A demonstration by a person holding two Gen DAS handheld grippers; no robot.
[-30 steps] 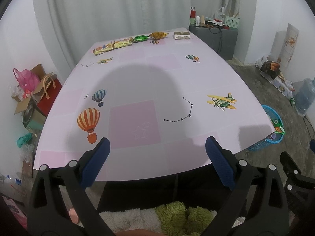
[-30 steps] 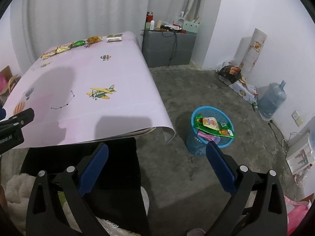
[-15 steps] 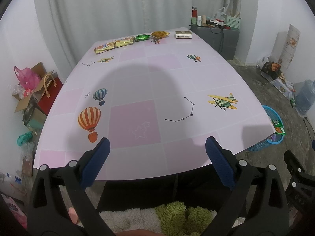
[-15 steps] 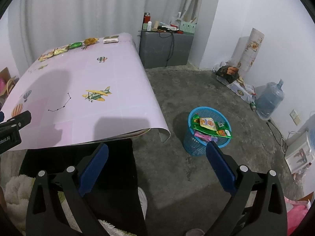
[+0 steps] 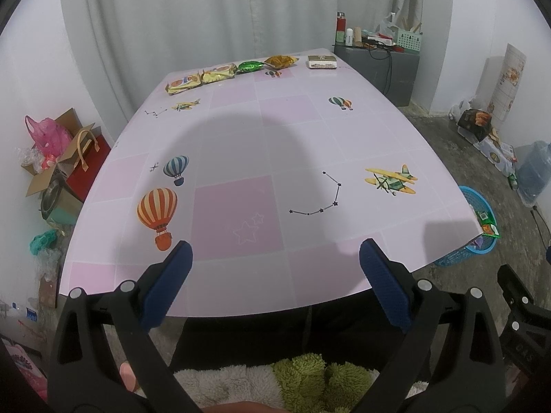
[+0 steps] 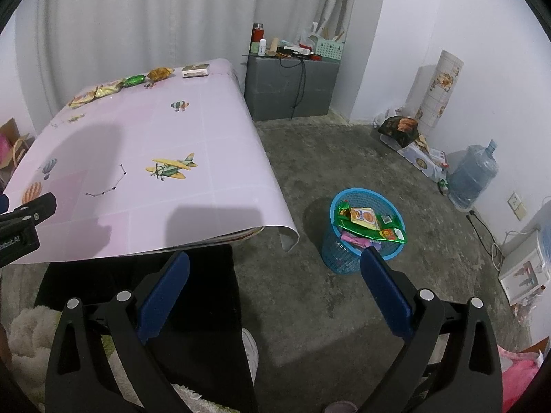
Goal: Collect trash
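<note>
Several snack wrappers lie in a row at the far edge of the pink table (image 5: 241,144): a yellow-orange pack (image 5: 183,83), a yellow pack (image 5: 218,72), a green wrapper (image 5: 251,66), an orange-brown bag (image 5: 280,61) and a white box (image 5: 321,62). They also show in the right wrist view, the green wrapper (image 6: 133,80) among them. A blue trash basket (image 6: 358,241) holding wrappers stands on the floor right of the table. My left gripper (image 5: 275,275) is open and empty over the table's near edge. My right gripper (image 6: 273,282) is open and empty above the floor, near the basket.
A grey cabinet (image 6: 289,86) with clutter stands behind the table. A water jug (image 6: 473,175) and boxes (image 6: 413,144) line the right wall. Bags and cartons (image 5: 62,165) sit left of the table. Curtains hang behind.
Both grippers have shifted slightly; the views have tilted a little. Both stay open and empty. Nothing on the table has moved.
</note>
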